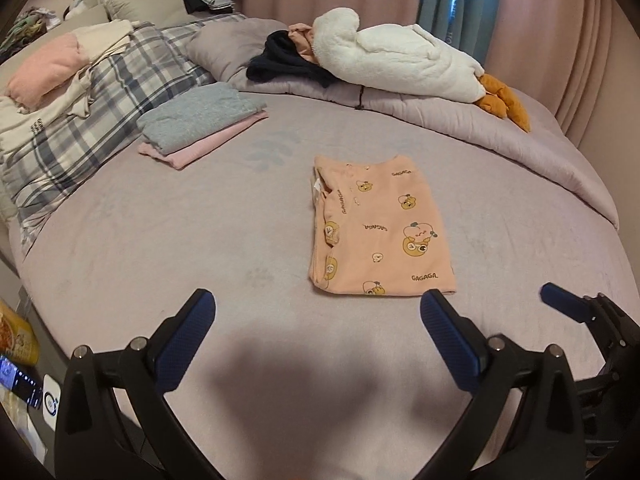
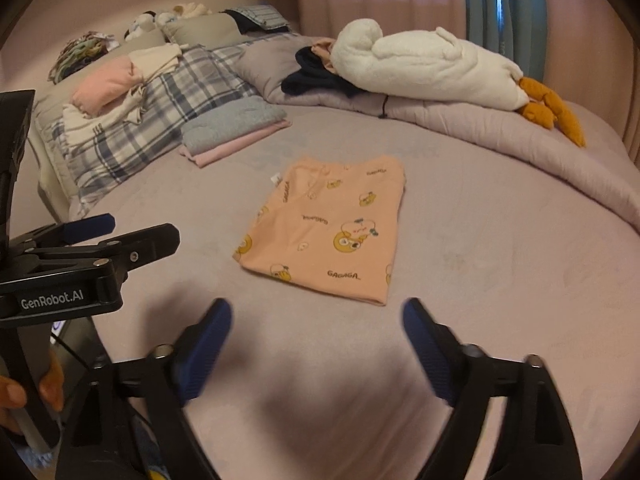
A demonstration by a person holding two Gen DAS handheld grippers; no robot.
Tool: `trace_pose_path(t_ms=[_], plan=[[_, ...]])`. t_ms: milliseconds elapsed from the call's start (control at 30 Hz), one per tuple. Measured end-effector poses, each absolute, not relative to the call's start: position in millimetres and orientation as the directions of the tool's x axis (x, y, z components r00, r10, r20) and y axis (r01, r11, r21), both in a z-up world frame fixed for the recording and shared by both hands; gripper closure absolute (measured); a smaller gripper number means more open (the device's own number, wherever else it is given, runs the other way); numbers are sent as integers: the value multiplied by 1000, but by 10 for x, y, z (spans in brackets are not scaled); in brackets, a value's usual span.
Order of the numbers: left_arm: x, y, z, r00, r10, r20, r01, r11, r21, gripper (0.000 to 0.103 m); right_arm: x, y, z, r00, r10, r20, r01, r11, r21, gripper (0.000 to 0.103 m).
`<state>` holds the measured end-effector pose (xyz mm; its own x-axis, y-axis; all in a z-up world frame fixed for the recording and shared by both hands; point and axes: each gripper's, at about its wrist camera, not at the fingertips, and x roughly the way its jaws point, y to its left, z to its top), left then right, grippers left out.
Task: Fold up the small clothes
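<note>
A peach cotton garment printed with yellow cartoon bears and the word GAGAGA (image 1: 380,228) lies folded into a flat rectangle on the mauve plush bedspread (image 1: 160,240). The left gripper (image 1: 316,332) hangs over the bedspread just short of the garment's near edge, jaws spread wide and empty. The right gripper (image 2: 316,336) hovers likewise near the garment's near edge, jaws parted, holding nothing, apart from the cloth.

Beyond the garment, to its left, sits a small stack of a folded grey knit on a folded pink piece (image 1: 200,124), just beside the blue-and-white plaid pillow (image 1: 120,80). Behind the garment a white plush goose with orange feet (image 1: 400,60) lies on the rolled mauve quilt (image 1: 480,128), touching a dark navy cloth (image 1: 284,62).
</note>
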<state>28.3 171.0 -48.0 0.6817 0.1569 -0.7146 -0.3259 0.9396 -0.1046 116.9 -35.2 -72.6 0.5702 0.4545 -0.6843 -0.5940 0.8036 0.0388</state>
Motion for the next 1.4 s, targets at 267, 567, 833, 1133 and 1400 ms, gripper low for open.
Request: trace_pose_path(t_ms=[267,567,833,1133,1400], plan=[[118,1650,-248,694,200,-692,-357,930,-89,0,1058,-332,-542,586,470,-659,-612,791,20,3],[31,1680,-135,700,198,-686,-364,926,-104,0,1011,-293,-424,603,477,-639,-621,784,-1,3],[43,1684,-170,668,239,-704,-394,917,-64,0,1010,-237,-386,597,489,-636,-632,775,3,3],[46,1689,-156,662,258,-703,-406,913,-47,0,1043,-192,-370,587,492,-642,-636,772,10,3],[49,1721,-149,657,259,-708,-408,912,-45,0,1082,-175,-387,575,498,-649,-640,768,23,3]])
